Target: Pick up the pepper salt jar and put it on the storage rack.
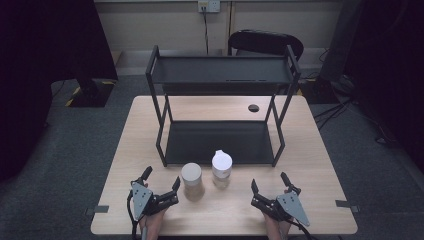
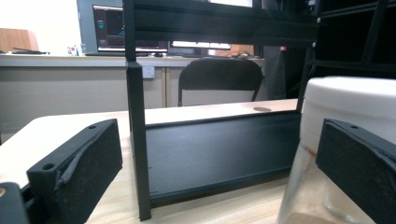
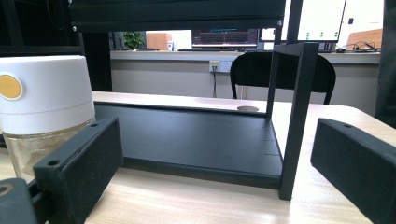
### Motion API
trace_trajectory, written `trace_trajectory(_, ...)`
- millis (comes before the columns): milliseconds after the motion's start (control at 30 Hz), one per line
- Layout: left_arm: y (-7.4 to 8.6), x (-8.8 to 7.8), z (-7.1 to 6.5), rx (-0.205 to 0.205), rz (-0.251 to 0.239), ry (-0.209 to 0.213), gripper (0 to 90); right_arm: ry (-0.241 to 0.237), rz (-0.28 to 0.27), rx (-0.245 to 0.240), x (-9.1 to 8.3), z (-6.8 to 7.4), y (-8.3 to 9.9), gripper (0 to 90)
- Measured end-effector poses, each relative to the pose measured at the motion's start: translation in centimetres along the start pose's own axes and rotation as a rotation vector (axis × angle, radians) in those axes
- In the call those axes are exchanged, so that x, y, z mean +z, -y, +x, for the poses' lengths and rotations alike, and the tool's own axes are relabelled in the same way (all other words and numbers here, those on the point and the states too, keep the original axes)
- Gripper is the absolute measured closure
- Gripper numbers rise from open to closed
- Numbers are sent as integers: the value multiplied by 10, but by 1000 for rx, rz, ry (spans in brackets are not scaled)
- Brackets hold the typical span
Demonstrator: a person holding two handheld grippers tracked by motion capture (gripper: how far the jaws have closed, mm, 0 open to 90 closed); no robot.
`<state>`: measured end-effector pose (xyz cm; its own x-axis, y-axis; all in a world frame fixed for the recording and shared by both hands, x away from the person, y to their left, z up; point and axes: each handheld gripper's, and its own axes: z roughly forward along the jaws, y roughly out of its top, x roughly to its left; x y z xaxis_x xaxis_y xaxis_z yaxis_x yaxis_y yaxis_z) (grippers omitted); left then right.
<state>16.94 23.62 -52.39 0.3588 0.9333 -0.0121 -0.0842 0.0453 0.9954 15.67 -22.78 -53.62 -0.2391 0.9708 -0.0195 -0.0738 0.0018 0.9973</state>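
1. Roughly centred, the wooden table (image 1: 310,165) carries everything; a round cable hole (image 1: 254,108) sits near its far edge.
2. Next biggest, a black two-tier rack (image 1: 220,70) stands on the far half of the table, long axis running left-right, open front facing the person. Its bottom shelf (image 1: 215,142) lies bare, right behind both jars.
3. Behind the table a black chair (image 1: 267,42) stands against the wall, under a wall socket (image 1: 209,6).
4. Left gripper (image 1: 161,182) rests at the near left edge, jaws spread wide, nothing between them, pointing up-right toward the jars. In the left gripper view the right-hand jaw overlaps the nearer jar's side; contact cannot be told.
5. Right gripper (image 1: 270,184) rests at the near right edge, jaws wide apart, gripping nothing, pointing toward the rack's right front post (image 3: 296,116).
6. Jar with flat lid (image 1: 191,181) stands upright just in front of the rack's front edge, long axis vertical, brownish fill at the bottom, just right of the left gripper.
7. Jar with white spout cap (image 1: 221,169) stands upright just beside the first jar, on its right, close to the shelf edge, well apart from the right gripper; a yellow dot shows on the cap in the right gripper view.
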Motion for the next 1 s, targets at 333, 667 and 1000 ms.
trace_trajectory(333,-10,-6,0,-7,-3,35,0,-2,0,0,0,0,0,11)
trace_trajectory(667,-22,-8,-3,4,-23,62,0,-3,0,0,0,0,0,11)
trace_trajectory(1000,-22,-4,-11,12,-26,88,0,-2,0,0,0,0,0,12)
